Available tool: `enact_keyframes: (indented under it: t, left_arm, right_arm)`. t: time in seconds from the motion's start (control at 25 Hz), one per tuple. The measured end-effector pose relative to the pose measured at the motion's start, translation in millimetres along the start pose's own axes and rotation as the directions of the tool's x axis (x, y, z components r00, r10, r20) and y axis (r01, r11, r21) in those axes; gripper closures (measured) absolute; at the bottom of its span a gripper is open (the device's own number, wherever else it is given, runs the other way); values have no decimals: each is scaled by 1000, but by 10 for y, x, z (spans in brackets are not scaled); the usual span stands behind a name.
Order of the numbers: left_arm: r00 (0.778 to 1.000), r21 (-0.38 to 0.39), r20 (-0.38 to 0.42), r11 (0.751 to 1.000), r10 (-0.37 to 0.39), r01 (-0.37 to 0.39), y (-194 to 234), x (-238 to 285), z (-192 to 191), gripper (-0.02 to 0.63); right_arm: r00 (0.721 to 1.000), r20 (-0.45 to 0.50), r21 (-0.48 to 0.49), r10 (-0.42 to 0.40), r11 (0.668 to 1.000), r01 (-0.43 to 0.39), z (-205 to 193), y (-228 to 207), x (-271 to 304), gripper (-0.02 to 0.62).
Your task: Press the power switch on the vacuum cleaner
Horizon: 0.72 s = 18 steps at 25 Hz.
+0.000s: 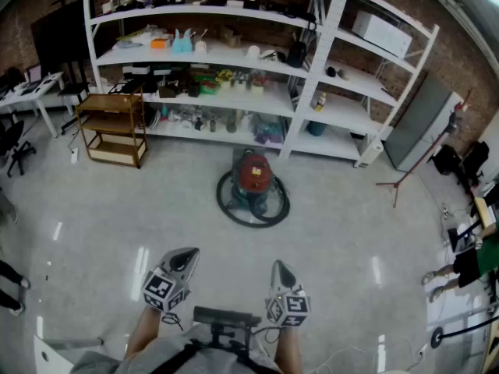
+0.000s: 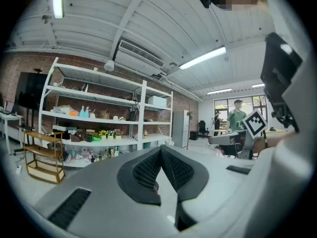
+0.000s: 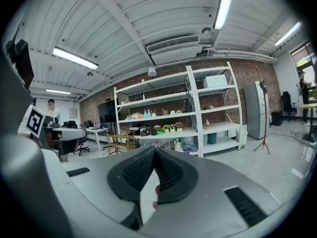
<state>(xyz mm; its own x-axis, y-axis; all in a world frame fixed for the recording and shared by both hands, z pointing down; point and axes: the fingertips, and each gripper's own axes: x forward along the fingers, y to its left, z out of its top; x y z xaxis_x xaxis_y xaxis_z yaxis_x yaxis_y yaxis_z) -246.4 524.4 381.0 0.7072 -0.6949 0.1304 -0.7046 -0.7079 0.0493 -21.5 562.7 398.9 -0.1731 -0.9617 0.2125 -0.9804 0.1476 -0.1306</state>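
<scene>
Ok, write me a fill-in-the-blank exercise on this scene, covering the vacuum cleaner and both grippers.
1. The vacuum cleaner, on the floor in front of the white shelving, has a ____ top.
2. In the head view, the wooden cart stands to the ____ of the vacuum cleaner.
3. The left gripper and the right gripper both have their jaws ____, with nothing between them.

Missing words: red; left; shut
</scene>
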Motion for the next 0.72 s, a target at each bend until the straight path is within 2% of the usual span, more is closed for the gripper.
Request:
enact_keyframes:
  t: [0.72]
  left_arm:
    - [1000, 2, -9, 1000, 4, -4, -2, 330, -87, 600]
  right_arm:
    - [999, 0, 13, 46, 999, -46, -75, -195, 219, 583]
